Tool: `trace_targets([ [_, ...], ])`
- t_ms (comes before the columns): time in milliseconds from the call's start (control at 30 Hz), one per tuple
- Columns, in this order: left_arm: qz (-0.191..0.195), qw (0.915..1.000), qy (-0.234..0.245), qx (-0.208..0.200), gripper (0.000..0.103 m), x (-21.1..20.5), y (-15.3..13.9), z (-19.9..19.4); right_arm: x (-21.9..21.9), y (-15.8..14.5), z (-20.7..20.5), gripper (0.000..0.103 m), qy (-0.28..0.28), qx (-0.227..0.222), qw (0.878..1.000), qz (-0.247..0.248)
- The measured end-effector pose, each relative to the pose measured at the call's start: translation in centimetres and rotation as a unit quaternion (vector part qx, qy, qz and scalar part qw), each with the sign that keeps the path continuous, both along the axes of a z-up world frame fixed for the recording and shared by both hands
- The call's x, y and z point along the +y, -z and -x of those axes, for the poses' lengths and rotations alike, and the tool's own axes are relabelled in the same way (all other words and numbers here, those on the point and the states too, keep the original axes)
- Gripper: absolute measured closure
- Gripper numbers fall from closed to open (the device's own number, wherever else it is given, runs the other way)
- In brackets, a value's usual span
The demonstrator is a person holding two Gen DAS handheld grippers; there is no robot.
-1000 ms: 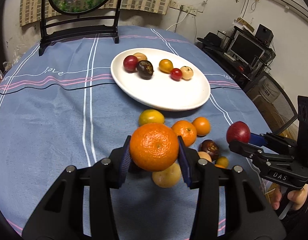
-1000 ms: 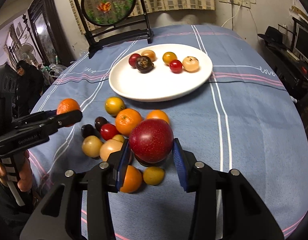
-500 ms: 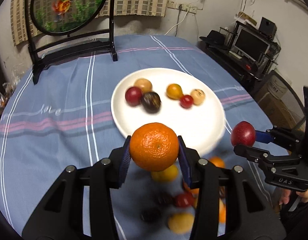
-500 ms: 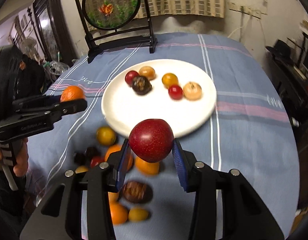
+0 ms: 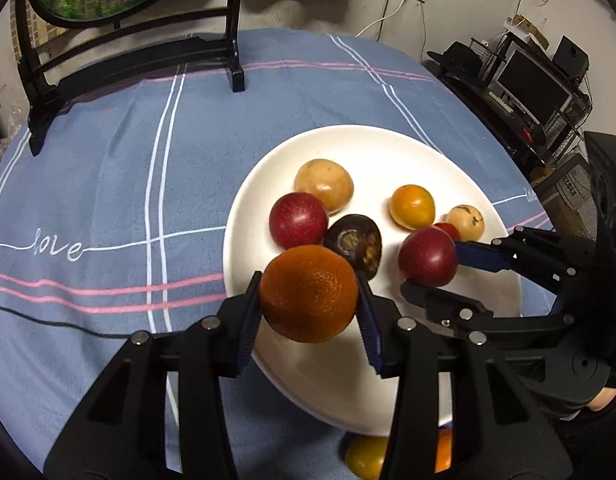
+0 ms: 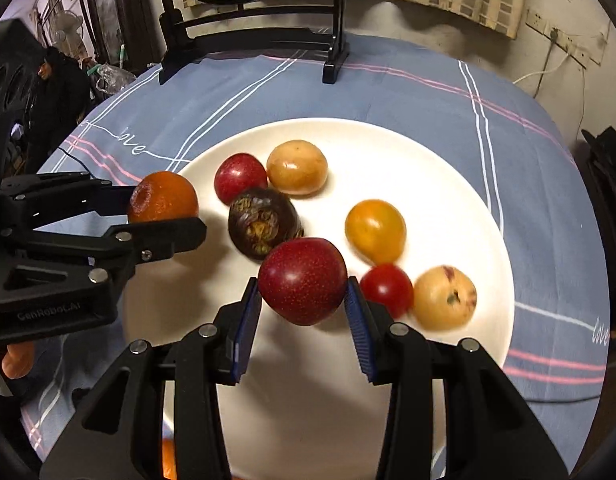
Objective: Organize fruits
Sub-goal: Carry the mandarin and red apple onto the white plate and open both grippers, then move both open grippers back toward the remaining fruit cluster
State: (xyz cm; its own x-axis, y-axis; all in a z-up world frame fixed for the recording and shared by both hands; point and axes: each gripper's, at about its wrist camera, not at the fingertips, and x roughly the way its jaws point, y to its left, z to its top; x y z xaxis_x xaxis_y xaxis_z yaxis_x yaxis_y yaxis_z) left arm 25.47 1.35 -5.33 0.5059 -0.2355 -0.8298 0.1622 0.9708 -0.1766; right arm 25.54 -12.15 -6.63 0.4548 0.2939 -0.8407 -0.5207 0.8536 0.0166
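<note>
My left gripper (image 5: 309,307) clamps the orange (image 5: 309,293), its dimpled end facing right; my right gripper (image 6: 304,309) clamps the plum (image 6: 302,281) above the plate (image 6: 459,184).

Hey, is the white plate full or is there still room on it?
Still room. Six fruits sit toward the plate's far side; the near half is bare.

White plate (image 5: 459,160), blue striped tablecloth (image 5: 108,184)

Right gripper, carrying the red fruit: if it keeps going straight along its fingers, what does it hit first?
Probably bare plate. The right gripper is shut on the red fruit and angled down over the open middle, with the dark fruit and cherry tomato close on either side. Depth is unclear.
</note>
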Motion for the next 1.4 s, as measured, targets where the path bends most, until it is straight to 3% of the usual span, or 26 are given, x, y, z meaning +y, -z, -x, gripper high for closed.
trace_targets([
  [33, 0.008, 1.0, -0.002, 0.005, 0.054, 0.1, 0.1, -0.3, 0.2, 0.0, -0.1, 0.055, -0.001, -0.006, 1.0, 0.006],
  [67, 0.016, 0.9998, -0.004, 0.004, 0.044, 0.3, 0.0, -0.5, 0.3, -0.1, 0.0, 0.051, 0.0, -0.017, 1.0, 0.012],
  [100, 0.023, 0.9997, -0.008, -0.002, 0.038, 0.5, -0.4, -0.5, 0.3, -0.4, 0.4, 0.039, 0.001, -0.031, 0.999, 0.016],
  [233, 0.033, 0.9985, -0.012, -0.042, 0.035, 1.0, -3.6, 1.6, -0.1, -2.7, 2.7, 0.037, 0.005, -0.091, 0.995, 0.052],
  [300, 0.04, 0.9974, -0.012, -0.059, 0.032, 1.2, -5.0, 3.3, -1.0, -3.9, 4.1, 0.037, 0.013, -0.098, 0.994, 0.052],
  [367, 0.045, 0.9954, -0.013, -0.084, 0.027, 1.4, -6.6, 6.1, -2.8, -5.2, 6.4, 0.036, 0.03, -0.092, 0.995, 0.035],
  [500, 0.025, 0.9917, -0.022, -0.124, 0.022, 1.0, -7.2, 12.7, -6.1, -6.4, 11.2, 0.009, 0.07, -0.084, 0.994, -0.017],
  [533, 0.022, 0.9916, -0.024, -0.125, 0.022, 1.0, -6.9, 13.8, -6.9, -6.5, 12.5, 0.008, 0.085, -0.088, 0.992, -0.034],
  [667, 0.025, 0.9949, -0.023, -0.095, 0.022, 1.2, -4.6, 17.2, -8.6, -6.0, 15.7, 0.008, 0.131, -0.071, 0.986, -0.074],
  [867, 0.02, 0.9956, -0.031, -0.086, 0.02, 2.5, -3.8, 20.0, -8.2, -5.7, 17.1, 0.008, 0.143, -0.063, 0.986, -0.062],
  [1100, 0.029, 0.9951, -0.044, -0.084, 0.019, 4.2, -3.5, 22.1, -6.7, -5.6, 20.5, 0.008, 0.11, -0.072, 0.99, -0.059],
  [1300, 0.031, 0.9969, -0.032, -0.066, 0.019, 3.6, -1.9, 23.2, -5.7, -2.9, 24.8, 0.008, 0.061, -0.024, 0.994, -0.089],
  [1367, 0.032, 0.9973, -0.031, -0.059, 0.019, 3.5, -1.6, 23.3, -5.3, -2.5, 25.4, 0.013, 0.054, -0.017, 0.994, -0.097],
  [1400, 0.033, 0.9972, -0.031, -0.059, 0.019, 3.6, -1.6, 23.5, -5.0, -2.0, 25.5, 0.022, 0.049, -0.009, 0.994, -0.098],
])
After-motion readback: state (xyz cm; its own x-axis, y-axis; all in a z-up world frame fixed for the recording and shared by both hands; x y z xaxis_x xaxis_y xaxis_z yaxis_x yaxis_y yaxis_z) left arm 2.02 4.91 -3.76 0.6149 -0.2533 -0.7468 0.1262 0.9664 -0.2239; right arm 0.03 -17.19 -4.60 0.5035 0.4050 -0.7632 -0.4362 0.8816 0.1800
